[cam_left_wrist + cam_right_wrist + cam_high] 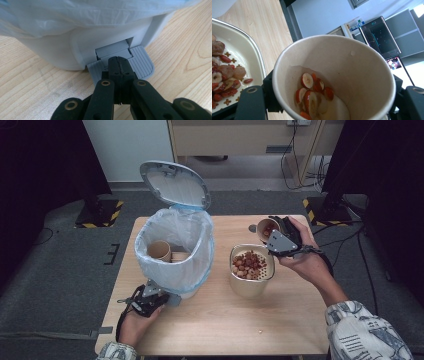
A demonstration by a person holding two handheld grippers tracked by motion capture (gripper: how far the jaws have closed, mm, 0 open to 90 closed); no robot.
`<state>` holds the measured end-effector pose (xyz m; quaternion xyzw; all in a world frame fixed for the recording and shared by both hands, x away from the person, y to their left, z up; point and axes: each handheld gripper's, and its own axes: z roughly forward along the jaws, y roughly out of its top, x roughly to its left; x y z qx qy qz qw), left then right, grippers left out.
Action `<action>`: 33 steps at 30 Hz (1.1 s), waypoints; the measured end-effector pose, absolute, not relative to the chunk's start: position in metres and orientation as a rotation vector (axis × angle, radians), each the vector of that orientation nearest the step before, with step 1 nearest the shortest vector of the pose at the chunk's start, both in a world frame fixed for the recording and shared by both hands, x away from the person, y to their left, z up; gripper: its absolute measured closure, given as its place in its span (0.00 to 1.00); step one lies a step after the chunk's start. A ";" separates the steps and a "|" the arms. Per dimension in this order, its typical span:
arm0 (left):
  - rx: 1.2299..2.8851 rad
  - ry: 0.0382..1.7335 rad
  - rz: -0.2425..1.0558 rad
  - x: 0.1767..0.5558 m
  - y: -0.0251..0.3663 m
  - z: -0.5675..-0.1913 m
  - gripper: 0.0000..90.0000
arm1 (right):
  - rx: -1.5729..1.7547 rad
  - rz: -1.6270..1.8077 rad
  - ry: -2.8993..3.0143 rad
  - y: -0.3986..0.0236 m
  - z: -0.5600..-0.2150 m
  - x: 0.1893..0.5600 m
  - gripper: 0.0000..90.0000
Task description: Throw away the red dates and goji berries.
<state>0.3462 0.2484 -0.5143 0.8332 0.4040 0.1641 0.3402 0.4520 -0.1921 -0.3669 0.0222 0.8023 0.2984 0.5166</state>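
A white pedal bin (175,245) with a plastic liner stands at the table's left, its lid (175,185) raised. My left gripper (167,297) is shut, and its closed tips (119,60) rest on the bin's grey pedal (141,62). My right gripper (280,237) is shut on a paper cup (266,228), held tilted just behind a cream pot (247,290) filled with dried fruit (248,263). In the right gripper view the paper cup (352,62) sits between the jaws with sliced red dates (312,92) at its bottom. The pot's perforated insert (249,50) lies to the left.
Used paper cups (159,251) lie inside the bin. The wooden table (225,320) has bare room at the front, where a small crumb (259,332) lies. Dark floor and cables surround the table.
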 end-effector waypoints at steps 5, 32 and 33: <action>2.168 1.052 0.427 0.346 0.248 -0.514 1.00 | 0.045 0.700 1.926 -0.193 -0.367 0.452 0.30; 2.169 1.048 0.426 0.347 0.249 -0.514 1.00 | -0.201 0.386 1.859 -0.181 -0.375 0.432 0.30; 2.169 1.048 0.426 0.347 0.249 -0.514 1.00 | -0.219 0.359 1.855 -0.180 -0.376 0.431 0.30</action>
